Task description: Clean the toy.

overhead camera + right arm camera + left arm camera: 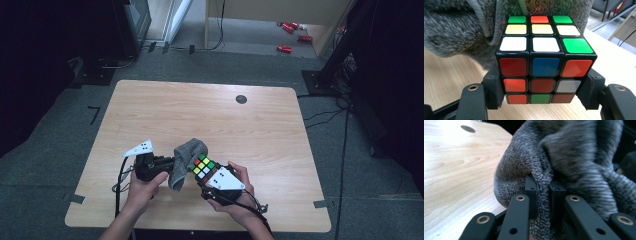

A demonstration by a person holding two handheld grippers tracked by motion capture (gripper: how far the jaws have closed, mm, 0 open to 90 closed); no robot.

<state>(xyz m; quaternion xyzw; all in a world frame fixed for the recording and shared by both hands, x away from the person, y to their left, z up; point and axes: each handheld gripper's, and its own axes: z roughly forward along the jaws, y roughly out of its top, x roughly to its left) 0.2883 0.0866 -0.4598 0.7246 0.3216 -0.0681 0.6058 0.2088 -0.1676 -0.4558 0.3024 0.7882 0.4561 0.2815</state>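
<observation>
A grey knitted cloth (186, 155) hangs between my two hands near the table's front edge. My left gripper (169, 165) is shut on a fold of the grey cloth (544, 195), which is pinched between its black pads. My right gripper (206, 186) is shut on a scrambled puzzle cube (203, 167) with coloured stickers. In the right gripper view the cube (544, 62) sits between the two pads, its far side pushed against the cloth (461, 27). The cube touches the cloth's right side in the high view.
The light wooden table (210, 120) has a dark round hole (241, 99) near its far edge. Grey carpet surrounds it, with cables at the right and red objects (285, 48) on the floor beyond. Tape marks (73, 198) stick to the table's front corners.
</observation>
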